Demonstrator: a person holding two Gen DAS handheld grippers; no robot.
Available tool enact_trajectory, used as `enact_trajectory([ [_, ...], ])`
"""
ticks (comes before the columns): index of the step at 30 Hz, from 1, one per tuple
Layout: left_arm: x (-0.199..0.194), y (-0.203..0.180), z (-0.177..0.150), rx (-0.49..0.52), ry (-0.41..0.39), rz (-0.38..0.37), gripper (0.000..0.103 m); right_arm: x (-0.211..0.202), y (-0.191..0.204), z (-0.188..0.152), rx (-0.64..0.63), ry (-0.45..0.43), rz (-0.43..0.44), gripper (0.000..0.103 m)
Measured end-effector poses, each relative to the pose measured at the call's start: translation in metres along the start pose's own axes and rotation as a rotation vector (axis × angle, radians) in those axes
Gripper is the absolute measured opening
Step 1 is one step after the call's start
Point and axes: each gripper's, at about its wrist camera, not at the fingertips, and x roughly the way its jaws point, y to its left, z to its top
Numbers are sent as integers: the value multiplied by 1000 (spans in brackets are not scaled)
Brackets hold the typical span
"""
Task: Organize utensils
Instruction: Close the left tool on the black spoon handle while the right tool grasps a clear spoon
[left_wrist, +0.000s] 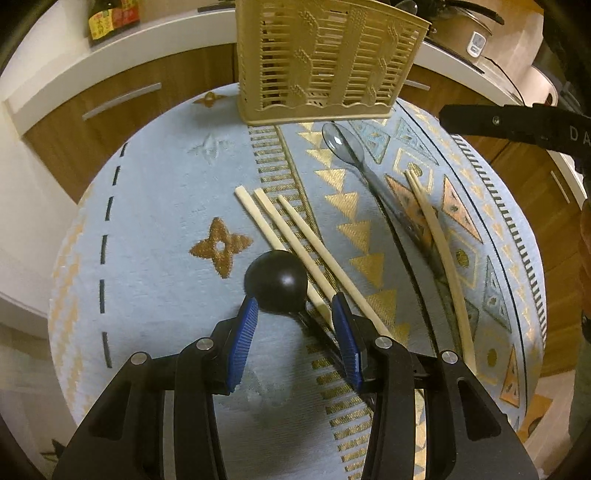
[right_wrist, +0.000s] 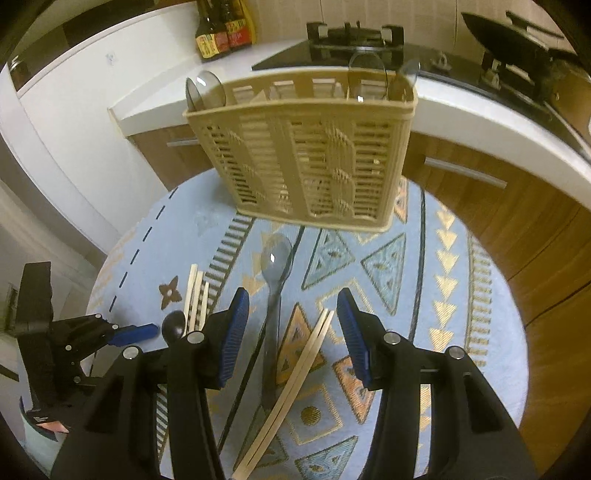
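Note:
A black spoon lies bowl-up on the patterned round tablecloth, its handle running back under my left gripper. That gripper is open and straddles the bowl's near edge, with no grip. Three pale chopsticks lie beside the spoon. My right gripper is open above a clear grey spoon and a pair of chopsticks, holding nothing. The beige slotted utensil basket stands at the table's far side with clear spoons in it. The left gripper also shows at the left of the right wrist view.
Beyond the table run a white counter and wooden cabinets with metal handles. Sauce bottles and a black stove stand on the counter. The table's edge curves close on both sides.

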Motion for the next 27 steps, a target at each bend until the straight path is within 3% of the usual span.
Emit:
enact_trajectory([
  [9,9,-9,5,19,-16,46,40,7,-9,-7,49,37,70,47],
  [12,8,-6,5,3,-31,34,25,8,-10,-8,52,39,75,47],
  [20,-1,22,-4,-98,-67,-138,17,15,-12,-11,56,58,83,47],
  [24,-4,39,-11,-149,-74,-168,18,22,-7,-11,50,66,85,47],
  [27,-7,46,-13,-157,-75,-135,18,25,-5,-10,49,69,85,47],
])
